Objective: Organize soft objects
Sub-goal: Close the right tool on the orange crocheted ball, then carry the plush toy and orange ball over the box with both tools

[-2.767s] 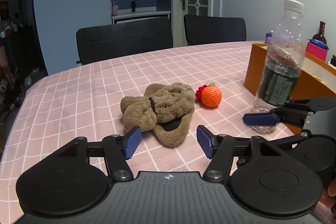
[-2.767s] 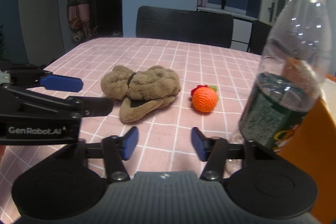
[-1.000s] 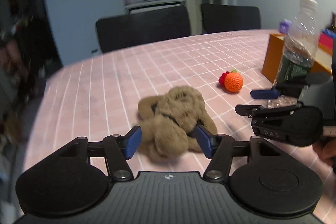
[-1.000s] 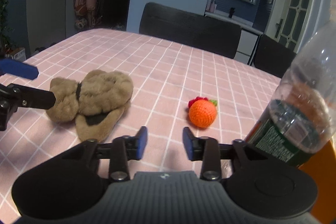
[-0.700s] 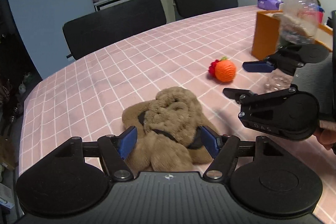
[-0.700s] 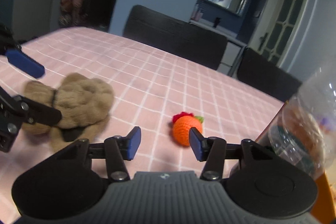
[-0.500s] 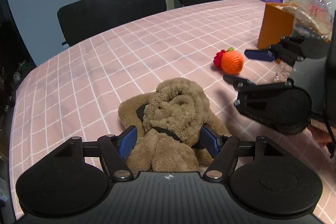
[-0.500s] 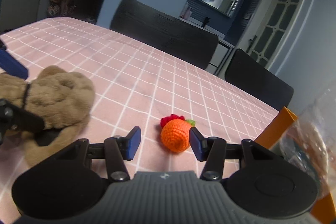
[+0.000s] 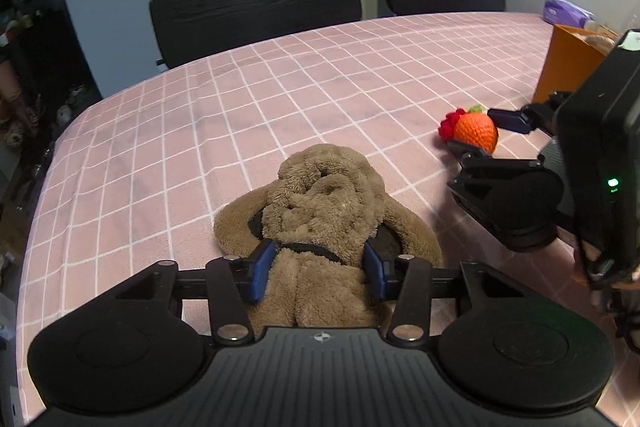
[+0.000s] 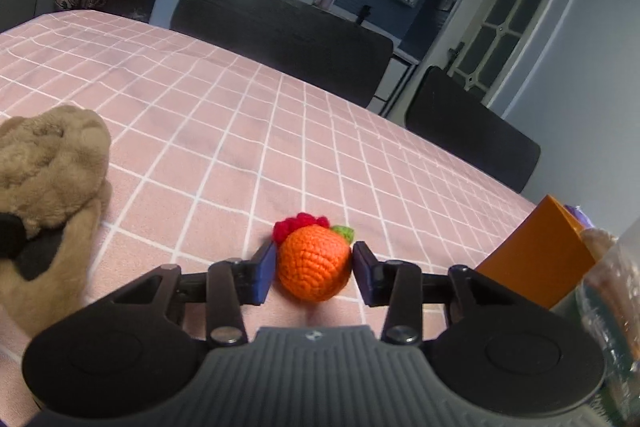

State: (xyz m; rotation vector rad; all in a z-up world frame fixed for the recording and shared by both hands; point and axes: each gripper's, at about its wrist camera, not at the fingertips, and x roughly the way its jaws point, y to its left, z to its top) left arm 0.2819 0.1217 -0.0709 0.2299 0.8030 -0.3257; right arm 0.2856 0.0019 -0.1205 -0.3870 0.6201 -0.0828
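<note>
While the closing left tool [image 9: 318,269] squeezes the plush [image 9: 324,223], the right tool [image 10: 314,273], also closing, pinches the crocheted orange [image 10: 314,261].

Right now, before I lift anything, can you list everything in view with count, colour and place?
Brown plush toy: one, tan with a black strap, near table edge, between the left gripper's closing jaws.
Orange crocheted fruit: one, orange with red and green tufts, on the cloth between the right gripper's closing jaws.
Checked tablecloth: one, pink with white lines, covering the table.
Orange box: one, at right.
Black chairs: two, behind the table.
Left gripper: black, blue pads against the plush.
Right gripper: black, blue pads at the fruit's sides.
</note>
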